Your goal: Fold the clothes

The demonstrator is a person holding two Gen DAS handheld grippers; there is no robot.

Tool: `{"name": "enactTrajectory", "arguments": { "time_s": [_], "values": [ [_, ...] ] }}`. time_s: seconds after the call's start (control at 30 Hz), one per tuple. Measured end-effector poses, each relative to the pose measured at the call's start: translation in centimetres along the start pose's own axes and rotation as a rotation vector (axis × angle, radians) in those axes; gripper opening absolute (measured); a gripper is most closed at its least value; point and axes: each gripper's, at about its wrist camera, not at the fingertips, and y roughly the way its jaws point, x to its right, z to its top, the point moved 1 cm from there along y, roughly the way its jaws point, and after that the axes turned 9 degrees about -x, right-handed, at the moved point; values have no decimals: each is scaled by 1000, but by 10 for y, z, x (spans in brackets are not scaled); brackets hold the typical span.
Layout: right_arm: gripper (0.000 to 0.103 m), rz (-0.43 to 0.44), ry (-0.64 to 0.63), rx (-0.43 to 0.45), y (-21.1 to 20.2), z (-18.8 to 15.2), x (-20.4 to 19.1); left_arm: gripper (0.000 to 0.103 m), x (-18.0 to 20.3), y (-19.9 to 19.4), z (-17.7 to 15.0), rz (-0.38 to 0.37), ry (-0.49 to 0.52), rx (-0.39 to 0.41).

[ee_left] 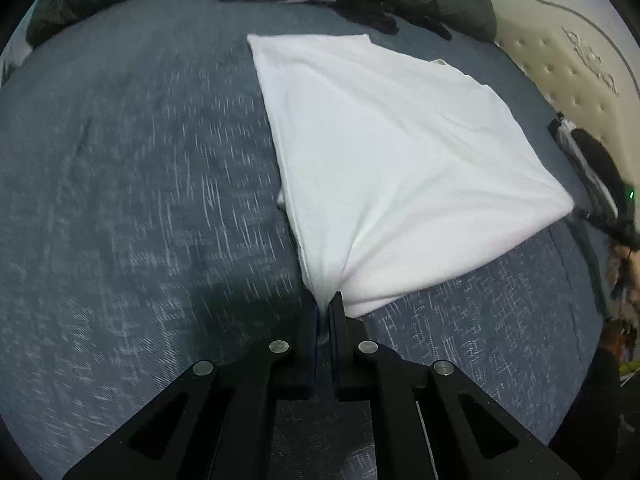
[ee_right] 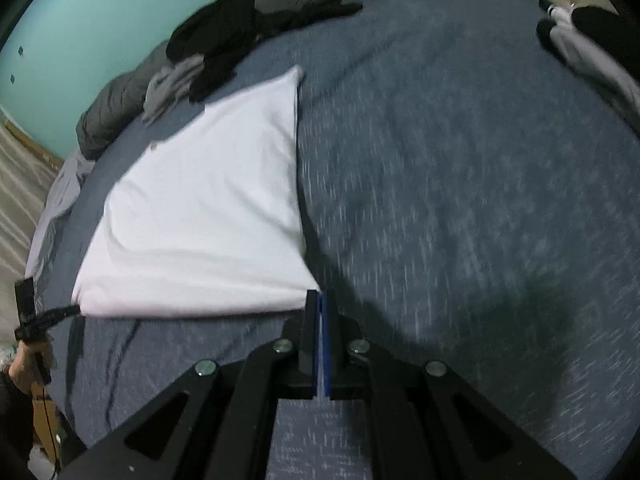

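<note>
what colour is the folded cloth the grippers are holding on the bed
Plain white, no pattern: the folded fabric garment. It shows best in the left wrist view.

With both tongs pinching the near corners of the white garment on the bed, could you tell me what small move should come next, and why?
Probably lift both corners together and carry them toward the far edge. The left tongs and right tongs each grip a near corner of the white garment, which lies flat on the blue bedcover, ready for halving.

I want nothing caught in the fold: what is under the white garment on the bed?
Around the white garment only the blue-grey bedspread shows, so it appears to lie directly on that. The left gripper pinches one near corner. Anything beneath the cloth is covered and cannot be seen.
</note>
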Motion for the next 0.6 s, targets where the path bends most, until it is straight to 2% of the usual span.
{"name": "enactTrajectory", "arguments": {
  "time_s": [0.17,0.3,0.4,0.53,0.6],
  "values": [
    [1,-22,60,-29,5,-5,16,8,-5,-7,-3,-36,-63,11],
    [4,23,71,59,-22,-1,17,8,-13,-27,-6,-2,-90,42],
    [4,43,35,61,-25,8,1,9,-17,-42,-9,-7,-127,82],
    [18,54,-7,34,-10,21,-24,9,-6,-44,-3,-21,-122,114],
    [18,54,-28,16,0,25,-36,9,4,-41,3,-27,-112,131]
  ]
}}
